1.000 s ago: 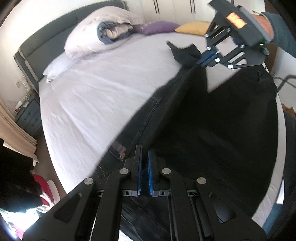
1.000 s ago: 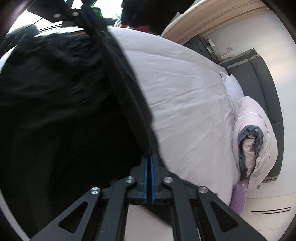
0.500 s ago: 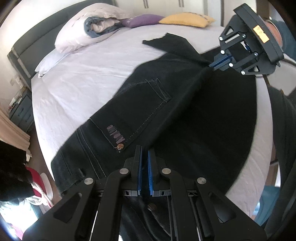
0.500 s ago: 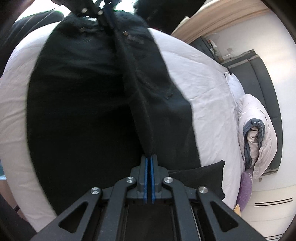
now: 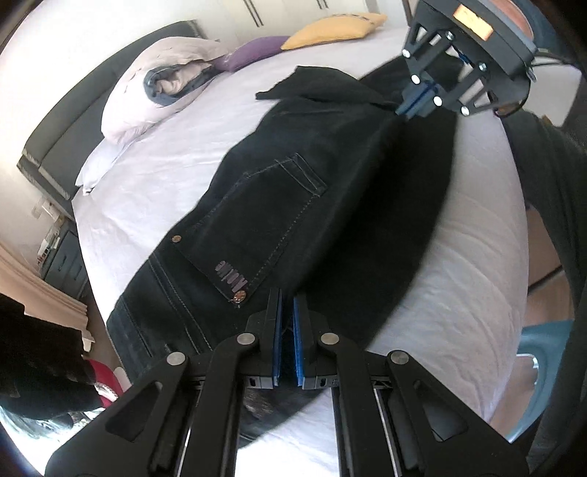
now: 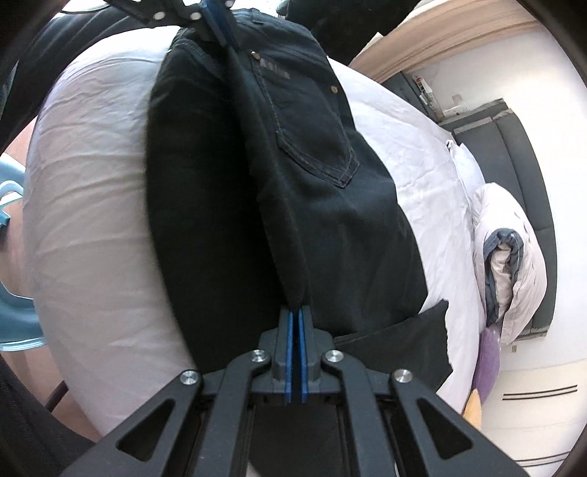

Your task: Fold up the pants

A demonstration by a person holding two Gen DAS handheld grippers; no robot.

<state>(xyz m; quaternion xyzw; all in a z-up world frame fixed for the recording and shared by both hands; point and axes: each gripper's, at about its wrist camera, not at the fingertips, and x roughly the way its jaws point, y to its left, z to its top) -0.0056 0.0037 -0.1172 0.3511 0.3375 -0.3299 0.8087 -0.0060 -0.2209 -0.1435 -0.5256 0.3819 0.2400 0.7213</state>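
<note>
Room: bedroom with a white-sheeted bed (image 5: 154,172), a dark padded headboard (image 5: 69,124) and a rolled pale duvet (image 5: 154,91) at its head; purple cushion (image 5: 253,55) and yellow cushion (image 5: 330,27) further along
Pants: black denim pants (image 5: 293,205) lie on the bed near its edge, back pocket (image 5: 264,220) up, folded lengthwise so one leg lies over the other
Left hand-held gripper (image 5: 288,326): jaws pinched together on the fold edge by the waistband, beside the pocket rivet
Right hand-held gripper (image 6: 296,323): jaws likewise clamped on the fold edge at the far end of the pants
Just changed: a second ago the fabric hung stretched between the two grippers above the sheet; both have since come down and across, and the top layer now rests flat over the lower one
Meaning for the task: the lengthwise fold looks laid; releasing and a crosswise fold likely come next
Loose end: a hem corner (image 5: 290,86) sticks out beyond the right gripper and may need tucking
Material: heavy matte denim with pale contrast stitching and copper rivets; it holds a soft ridge along the fold
Sheet: thin, lightly creased cotton over a rounded mattress edge
</note>
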